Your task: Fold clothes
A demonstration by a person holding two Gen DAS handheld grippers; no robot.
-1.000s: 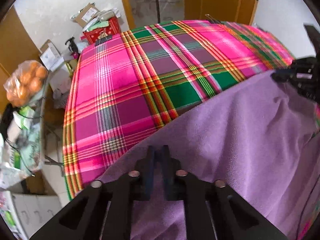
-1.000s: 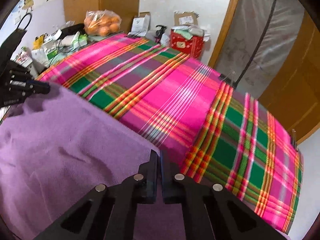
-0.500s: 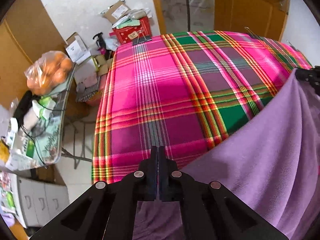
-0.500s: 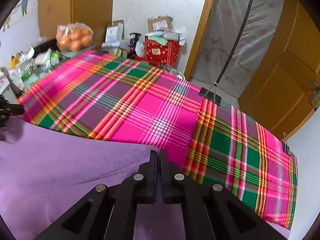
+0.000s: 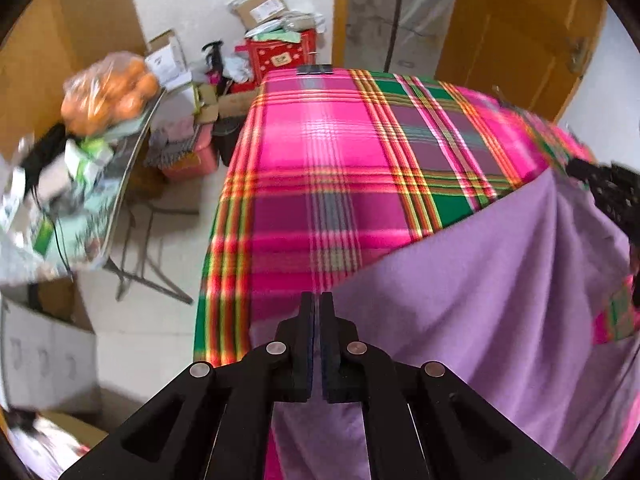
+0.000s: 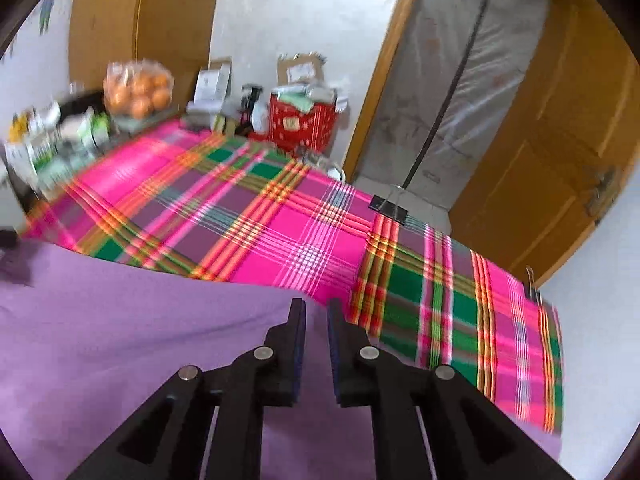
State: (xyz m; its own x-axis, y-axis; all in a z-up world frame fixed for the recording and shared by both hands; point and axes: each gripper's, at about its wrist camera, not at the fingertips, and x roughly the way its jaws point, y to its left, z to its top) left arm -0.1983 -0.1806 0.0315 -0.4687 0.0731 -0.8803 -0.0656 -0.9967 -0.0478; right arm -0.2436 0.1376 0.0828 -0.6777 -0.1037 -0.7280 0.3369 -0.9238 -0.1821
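1. The left gripper [image 5: 318,300] has its jaws pressed nearly together, pinching the near edge of the purple cloth [image 5: 480,300] at its corner.
2. The right gripper [image 6: 316,306] shows a narrow gap between its jaws. The cloth's edge runs up to that gap, but I cannot tell whether the pads grip it or merely sit over it.
3. The purple cloth is lifted and stretched between the two tools, hanging in soft folds in front of and partly over the table with the pink, green and orange plaid tablecloth [image 5: 340,160].
4. In the left wrist view the right gripper appears at the right border as a dark shape [image 5: 608,188] meeting the cloth's far upper corner.
5. In the right wrist view the cloth [image 6: 120,340] fills the lower left; its top edge crosses the plaid tablecloth [image 6: 280,232] at a slant.
6. A black binder clip [image 6: 388,209] pins the tablecloth at the far table edge; another clip [image 6: 531,284] sits on the right edge.
7. Beyond the table stand a red box [image 6: 302,126] stuffed with papers, cardboard boxes [image 5: 260,8] and a bag of oranges [image 5: 106,94] on a cluttered side table [image 5: 120,168].
8. A wooden door [image 6: 560,140] stands at the right, beside a doorway covered in plastic sheet.
9. Both views are somewhat blurred.
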